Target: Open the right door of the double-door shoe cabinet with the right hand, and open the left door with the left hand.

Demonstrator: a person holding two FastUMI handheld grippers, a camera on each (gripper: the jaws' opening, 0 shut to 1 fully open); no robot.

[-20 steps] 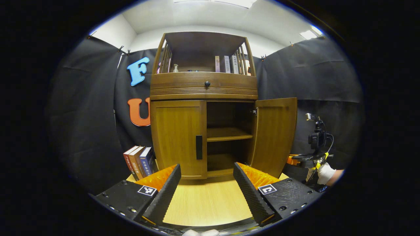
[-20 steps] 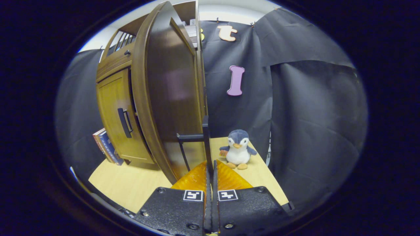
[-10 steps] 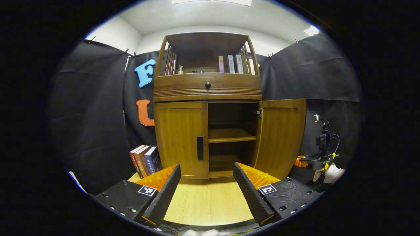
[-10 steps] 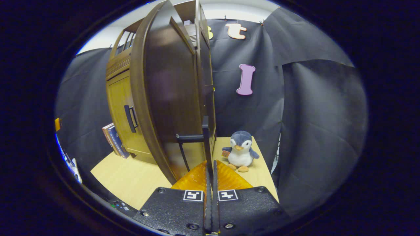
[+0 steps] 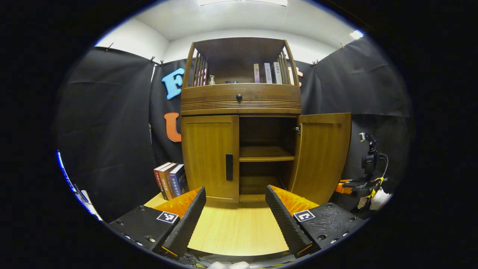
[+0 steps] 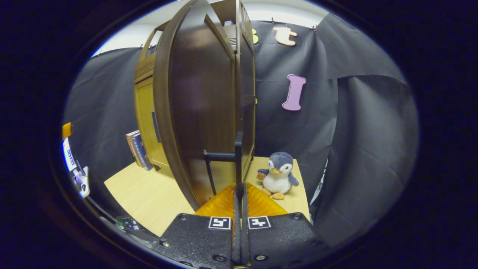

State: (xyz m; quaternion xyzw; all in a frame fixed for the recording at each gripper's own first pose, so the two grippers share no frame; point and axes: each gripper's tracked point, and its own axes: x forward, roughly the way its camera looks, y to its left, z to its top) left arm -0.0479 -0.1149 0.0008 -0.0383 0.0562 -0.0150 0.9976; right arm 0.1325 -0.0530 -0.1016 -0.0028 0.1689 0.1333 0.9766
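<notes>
Since a second ago the right door (image 5: pixel 322 157) has swung wider. The right gripper (image 6: pixel 239 194) pinches its handle (image 6: pixel 238 160); the left gripper (image 5: pixel 235 209) gapes wide short of the closed left door (image 5: pixel 210 157), still to open. Book spines (image 5: pixel 171 181) bear unreadable writing.

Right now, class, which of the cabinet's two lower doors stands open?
The right door, swung outward to show the shelves; the left door sits shut, its dark handle untouched.

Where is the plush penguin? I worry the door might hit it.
In the right gripper view, the plush penguin sits on the tabletop, right of the open right door.
</notes>
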